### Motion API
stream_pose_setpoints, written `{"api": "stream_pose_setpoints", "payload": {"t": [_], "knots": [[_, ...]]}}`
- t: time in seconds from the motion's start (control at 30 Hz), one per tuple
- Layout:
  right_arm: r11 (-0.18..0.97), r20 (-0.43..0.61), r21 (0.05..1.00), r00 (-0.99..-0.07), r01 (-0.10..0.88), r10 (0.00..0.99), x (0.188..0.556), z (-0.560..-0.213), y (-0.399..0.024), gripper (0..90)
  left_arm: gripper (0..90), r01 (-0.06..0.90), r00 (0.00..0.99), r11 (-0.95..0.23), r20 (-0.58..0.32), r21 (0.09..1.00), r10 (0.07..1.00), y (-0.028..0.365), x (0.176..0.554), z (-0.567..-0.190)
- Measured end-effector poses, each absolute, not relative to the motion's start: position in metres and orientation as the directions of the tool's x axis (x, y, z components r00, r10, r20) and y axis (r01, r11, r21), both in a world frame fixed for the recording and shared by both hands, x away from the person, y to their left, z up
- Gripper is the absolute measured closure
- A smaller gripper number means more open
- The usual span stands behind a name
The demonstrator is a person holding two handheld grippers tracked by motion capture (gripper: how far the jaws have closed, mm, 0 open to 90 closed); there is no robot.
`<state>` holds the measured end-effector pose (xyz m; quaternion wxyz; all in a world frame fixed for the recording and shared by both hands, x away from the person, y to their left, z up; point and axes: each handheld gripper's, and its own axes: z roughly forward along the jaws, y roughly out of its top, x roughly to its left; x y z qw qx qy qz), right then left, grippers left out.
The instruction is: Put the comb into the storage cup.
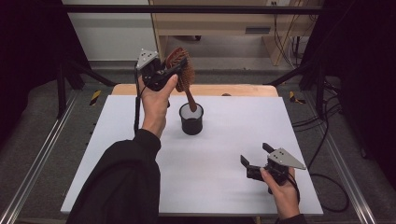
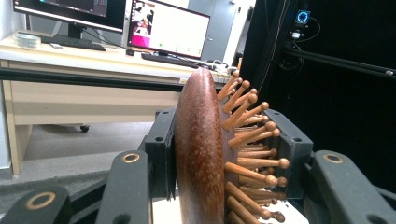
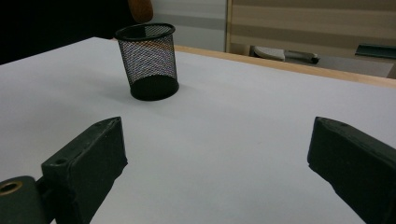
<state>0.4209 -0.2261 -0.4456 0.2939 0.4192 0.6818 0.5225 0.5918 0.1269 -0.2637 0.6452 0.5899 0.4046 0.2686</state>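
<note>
A brown wooden hairbrush (image 1: 181, 70) with wooden pins is clamped at its head by my left gripper (image 1: 173, 69), held up over the far side of the table. Its handle points down to the mouth of a black mesh cup (image 1: 191, 119) standing on the white table top (image 1: 224, 154). In the left gripper view the brush head (image 2: 201, 149) sits squeezed between both jaws, pins to the right. My right gripper (image 1: 254, 157) rests low near the front right of the table, jaws wide apart with nothing between them. The mesh cup (image 3: 148, 60) stands ahead of it, with the brush handle tip (image 3: 140, 9) above its rim.
The table's wooden far edge (image 1: 233, 89) lies behind the white top. Past the table stand a desk (image 2: 70, 88) with monitors and, to the sides, black frame rails. Cables trail on the floor at right.
</note>
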Motion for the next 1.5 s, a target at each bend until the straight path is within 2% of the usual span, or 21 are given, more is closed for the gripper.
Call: {"api": "stream_pose_setpoints", "payload": {"t": [1.03,1.5], "knots": [[0.108,0.033,0.957,-0.47,0.27,0.882,0.421,-0.449,-0.225,4.4,50.9,0.173,0.514,0.118,-0.192,0.978,0.836,0.13,0.603,-0.299],[0.11,0.032,0.957,-0.475,0.268,0.879,0.422,-0.449,-0.225,4.6,50.9,0.176,0.519,0.097,-0.176,0.98,0.837,0.128,0.604,-0.303]]}}
